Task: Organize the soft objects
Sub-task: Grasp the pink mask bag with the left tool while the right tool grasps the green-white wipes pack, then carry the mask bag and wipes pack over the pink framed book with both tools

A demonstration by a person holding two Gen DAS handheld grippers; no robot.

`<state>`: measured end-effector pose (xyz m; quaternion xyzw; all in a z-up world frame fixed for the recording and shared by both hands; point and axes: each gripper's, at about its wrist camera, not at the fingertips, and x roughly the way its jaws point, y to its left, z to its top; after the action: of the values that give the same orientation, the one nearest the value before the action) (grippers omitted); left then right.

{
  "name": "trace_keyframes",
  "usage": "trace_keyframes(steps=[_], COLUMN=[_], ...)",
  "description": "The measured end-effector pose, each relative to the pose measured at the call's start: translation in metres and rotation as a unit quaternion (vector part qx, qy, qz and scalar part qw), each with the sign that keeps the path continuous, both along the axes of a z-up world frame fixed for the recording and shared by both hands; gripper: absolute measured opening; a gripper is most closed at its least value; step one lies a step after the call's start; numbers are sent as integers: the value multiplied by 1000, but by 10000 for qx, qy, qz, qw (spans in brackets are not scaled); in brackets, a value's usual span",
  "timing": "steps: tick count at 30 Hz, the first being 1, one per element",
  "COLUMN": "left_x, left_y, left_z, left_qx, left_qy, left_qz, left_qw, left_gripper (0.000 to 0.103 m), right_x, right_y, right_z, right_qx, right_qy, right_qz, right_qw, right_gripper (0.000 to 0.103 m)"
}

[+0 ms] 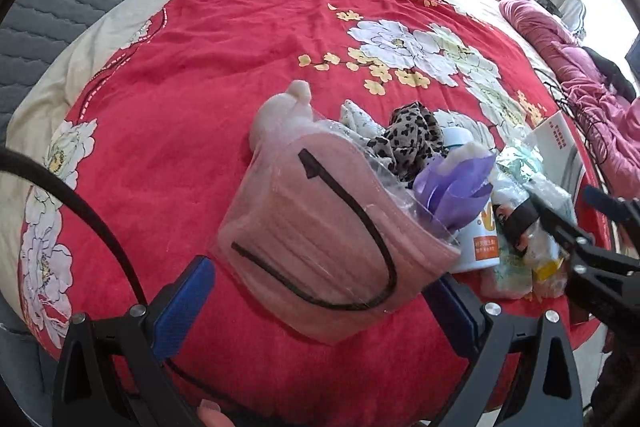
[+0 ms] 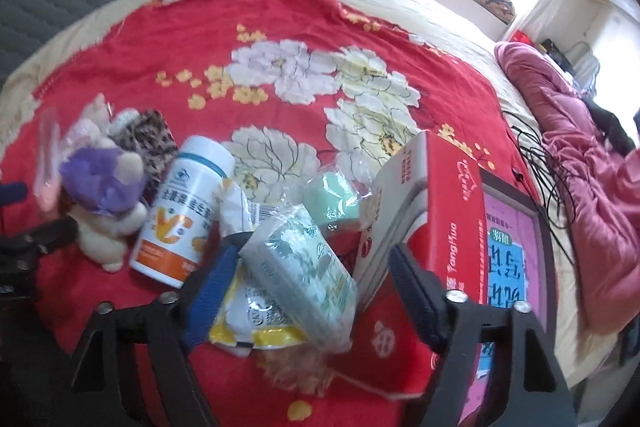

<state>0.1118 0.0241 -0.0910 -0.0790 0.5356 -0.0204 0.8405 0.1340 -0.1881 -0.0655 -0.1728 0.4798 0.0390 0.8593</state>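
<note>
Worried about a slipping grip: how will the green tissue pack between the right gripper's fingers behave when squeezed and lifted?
The tissue pack looks soft, so it will probably squash. Its glossy wrapper may slip. It leans on the yellow packet and could drag it along.

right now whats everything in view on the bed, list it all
bedspread: 1, red with white flowers, under everything
mask pack: 1, pink in clear plastic, between the left jaws
plush toy: 1, cream with purple wrap, beside the bottle
bottle: 1, white and orange, lying down
leopard cloth: 1, brown-black, behind the plush toy
tissue pack: 1, pale green, between the right jaws
yellow packet: 1, under the tissue pack
red box: 1, right of the pile
pink quilt: 1, bed's right edge
left hand-held gripper: open
right hand-held gripper: open
</note>
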Motion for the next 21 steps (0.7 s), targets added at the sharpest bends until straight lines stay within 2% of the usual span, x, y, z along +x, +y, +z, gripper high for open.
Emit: trace_keyframes(steps=[1, 3, 5, 6, 8, 10, 13, 21], left_x=[0, 3, 3, 2, 2, 1, -2, -19], left_y=[1, 4, 6, 8, 10, 12, 13, 14], left_z=[0, -2, -4, -5, -5, -2, 4, 34], left_qx=[-77, -274, -411, -502, -668, -863, -861, -660], left_qy=[-10, 37, 56, 36, 10, -38, -101, -349], left_qz=[-4, 1, 26, 25, 27, -6, -42, -62], left_qw=[10000, 9996, 9991, 9987, 9978, 9963, 9962, 9972], left_gripper=[93, 84, 77, 71, 60, 42, 24, 12], right_x=[2, 4, 7, 9, 9, 7, 0, -16], right_y=[-1, -2, -1, -1, -2, -7, -16, -29], right_z=[-1, -3, -5, -6, -6, -2, 12, 49], right_qx=[-41, 26, -9, -23, 8, 209, 574, 1229], right_qy=[-23, -21, 22, 54, 55, -40, -175, -369], right_qz=[2, 55, 79, 104, 87, 42, -67, -193], right_qw=[10000, 10000, 10000, 9999, 9999, 9998, 9982, 9915], right_gripper=[73, 55, 31, 26, 22, 20, 18, 17])
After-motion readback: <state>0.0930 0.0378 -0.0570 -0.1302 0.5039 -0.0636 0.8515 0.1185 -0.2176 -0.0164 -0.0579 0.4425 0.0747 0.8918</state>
